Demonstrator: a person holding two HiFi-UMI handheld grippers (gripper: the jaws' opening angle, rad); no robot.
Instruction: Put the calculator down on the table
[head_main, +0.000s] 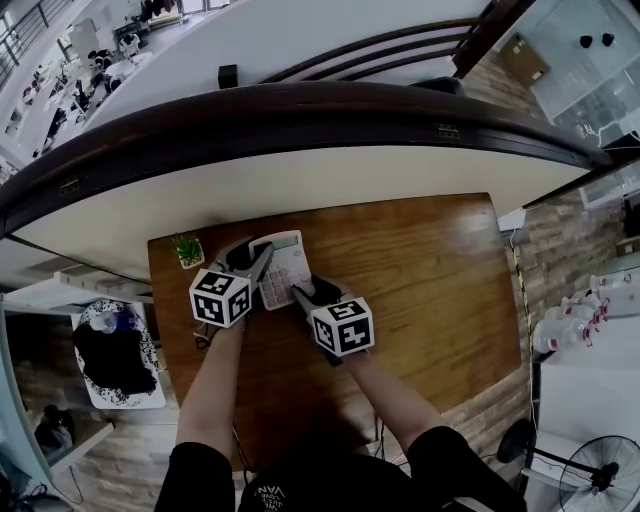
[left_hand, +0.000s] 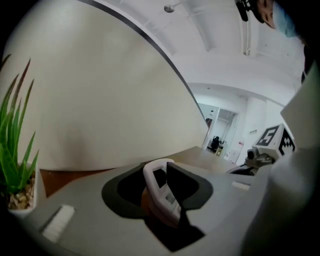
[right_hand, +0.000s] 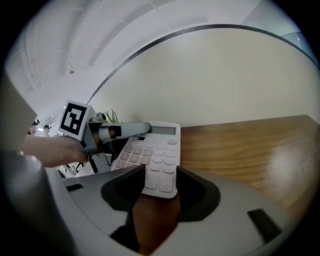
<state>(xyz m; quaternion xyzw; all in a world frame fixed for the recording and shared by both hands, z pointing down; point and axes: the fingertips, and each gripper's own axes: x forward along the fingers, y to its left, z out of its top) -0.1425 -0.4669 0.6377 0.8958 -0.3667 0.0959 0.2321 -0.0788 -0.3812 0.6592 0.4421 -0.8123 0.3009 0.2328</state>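
Observation:
A white calculator (head_main: 283, 262) is at the back left of the wooden table (head_main: 420, 270). My left gripper (head_main: 254, 261) reaches its far left edge. In the left gripper view the calculator (left_hand: 161, 192) shows edge-on between the jaws; bare wood shows between it and the left pad, so this gripper (left_hand: 160, 186) is open around it. My right gripper (head_main: 304, 294) is at the near right corner. In the right gripper view the calculator (right_hand: 156, 150) shows its keys, its near end fills the gap, and the gripper (right_hand: 160, 182) looks shut on it. The left gripper (right_hand: 126, 131) lies over the top left keys.
A small potted plant (head_main: 187, 250) stands at the table's back left corner, close to my left gripper. A curved cream wall (head_main: 300, 170) runs just behind the table. Off the table's left edge is a white stand with dark cloth (head_main: 115, 355); a fan (head_main: 600, 475) stands at lower right.

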